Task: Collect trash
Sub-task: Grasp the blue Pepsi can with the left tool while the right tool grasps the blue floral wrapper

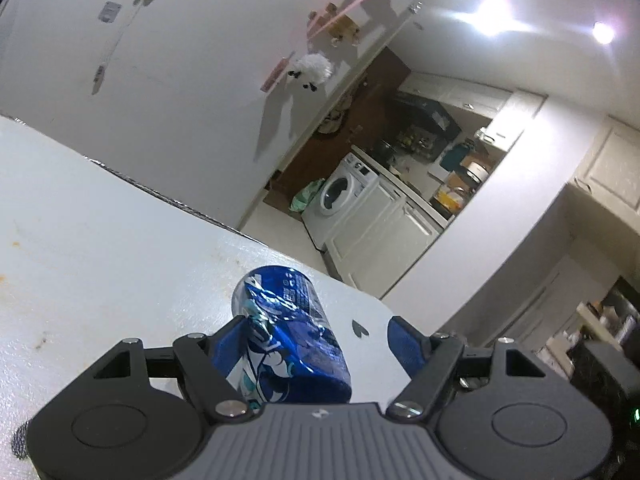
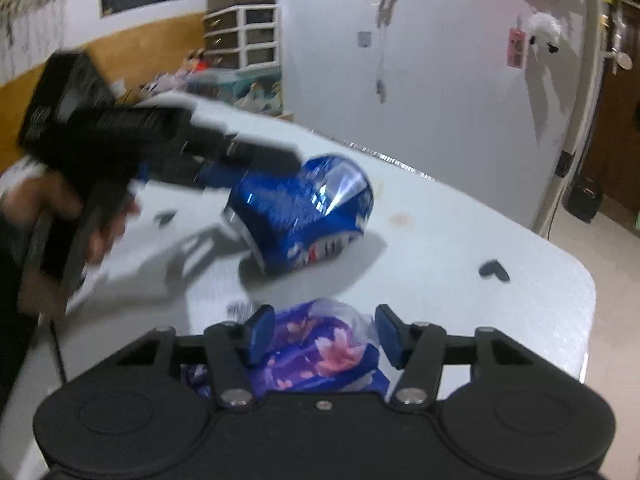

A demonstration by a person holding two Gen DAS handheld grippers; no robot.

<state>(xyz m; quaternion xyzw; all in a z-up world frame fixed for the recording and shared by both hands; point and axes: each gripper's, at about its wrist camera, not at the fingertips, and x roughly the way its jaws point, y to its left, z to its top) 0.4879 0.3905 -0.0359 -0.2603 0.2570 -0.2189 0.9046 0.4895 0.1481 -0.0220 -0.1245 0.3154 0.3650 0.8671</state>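
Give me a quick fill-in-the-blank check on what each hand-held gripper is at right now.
1. The left hand-held gripper has a crushed ____ can between its fingers.
2. The can lies on its ____ on the white table.
3. The right hand-held gripper has a purple wrapper printed with pink ____ between its fingers.
4. Both fingers' pads are coloured ____.

Missing words: blue; side; flowers; blue

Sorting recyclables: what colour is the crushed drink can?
Blue with white markings, the crushed drink can shows best in the left wrist view.
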